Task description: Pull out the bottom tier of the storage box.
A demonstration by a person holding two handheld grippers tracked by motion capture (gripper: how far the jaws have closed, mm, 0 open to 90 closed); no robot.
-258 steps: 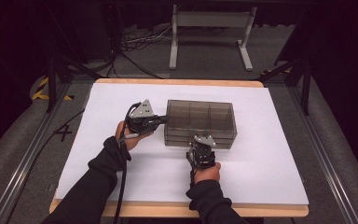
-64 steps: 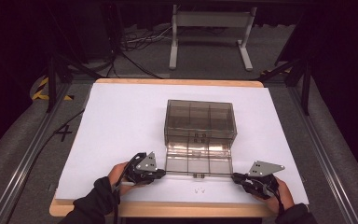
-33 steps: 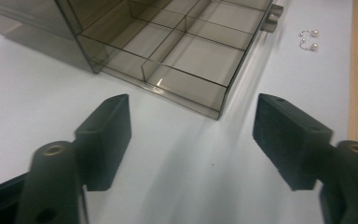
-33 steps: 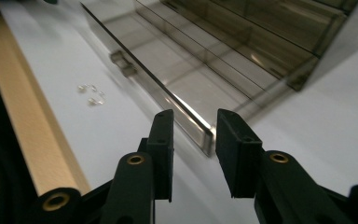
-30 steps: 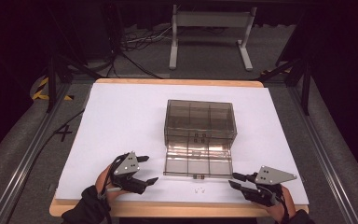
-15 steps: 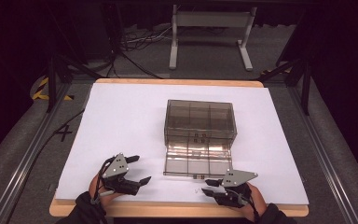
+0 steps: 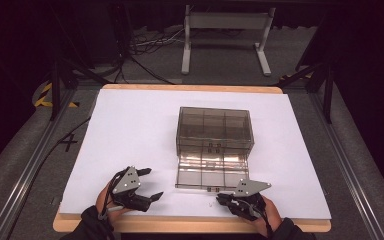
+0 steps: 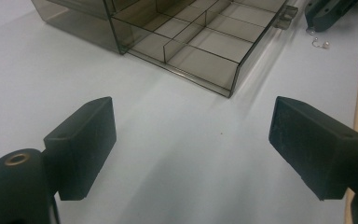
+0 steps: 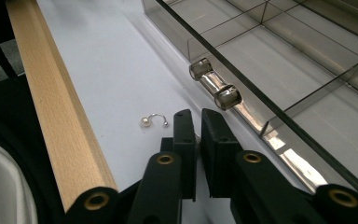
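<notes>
Drawer (image 7: 211, 171) of smoked box (image 7: 214, 131) pulled out, ready for storing. Pearl earring (image 9: 153, 120) lies on white sheet (image 7: 130, 125) just before right gripper (image 9: 196, 122), jaws just closed, nearly together, nothing pinched. Left gripper (image 8: 191, 140) spread wide, empty, waiting aside.

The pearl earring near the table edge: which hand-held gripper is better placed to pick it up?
Right. The right hand-held gripper sits just beside the pearl earring, jaws nearly closed. The left hand-held gripper is open, farther off.

Smoky translucent drawer box (image 7: 215, 131), white table cover (image 7: 130, 130), black grippers (image 7: 135, 192).
</notes>
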